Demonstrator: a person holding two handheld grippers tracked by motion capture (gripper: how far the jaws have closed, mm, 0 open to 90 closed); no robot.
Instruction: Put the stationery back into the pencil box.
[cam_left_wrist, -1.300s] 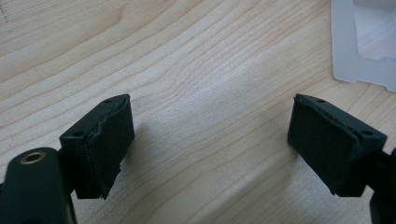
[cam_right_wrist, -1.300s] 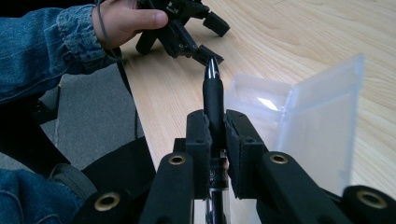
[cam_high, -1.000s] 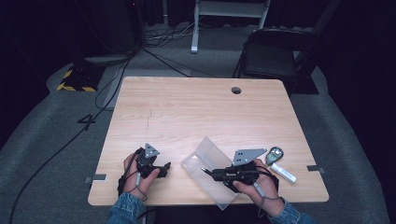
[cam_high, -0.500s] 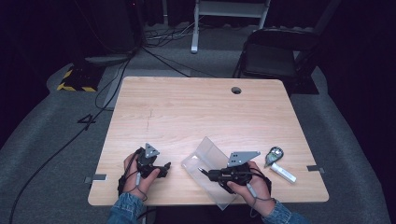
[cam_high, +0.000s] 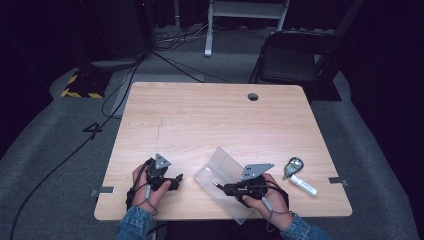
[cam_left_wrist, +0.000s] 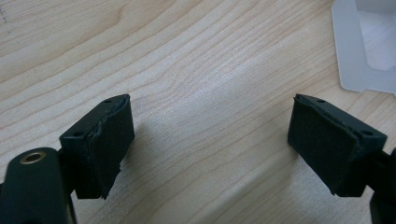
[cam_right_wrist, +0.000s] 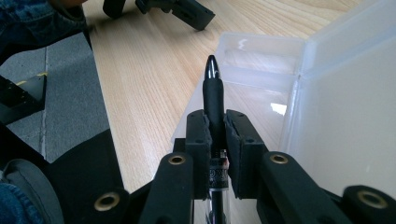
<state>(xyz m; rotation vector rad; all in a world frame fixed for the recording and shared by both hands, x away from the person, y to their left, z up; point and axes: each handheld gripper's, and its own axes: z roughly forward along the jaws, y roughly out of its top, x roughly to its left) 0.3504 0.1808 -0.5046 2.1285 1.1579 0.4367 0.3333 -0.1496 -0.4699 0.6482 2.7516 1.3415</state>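
Observation:
My right gripper (cam_right_wrist: 215, 121) is shut on a black pen (cam_right_wrist: 213, 88), whose shiny tip points ahead over a clear plastic box (cam_right_wrist: 261, 51). The box's lid (cam_right_wrist: 345, 107) stands up on the right of that view. From above, the right gripper (cam_high: 226, 189) holds the pen (cam_high: 217, 184) pointing left, low over the box (cam_high: 214, 171) near the table's front edge. My left gripper (cam_high: 175, 181) rests to the left of the box. Its jaws (cam_left_wrist: 210, 140) stand wide open over bare wood, with a corner of the box (cam_left_wrist: 359, 56) at the upper right.
A small oval grey object (cam_high: 293, 165) and a white stick (cam_high: 303, 185) lie right of my right hand. The wooden table (cam_high: 210, 120) has a round hole (cam_high: 253, 96) near its far edge. A folding chair (cam_high: 295, 55) stands behind the table.
My right gripper has sunk a little and shifted left with the pen, closer to the open box. The left gripper has stayed put.

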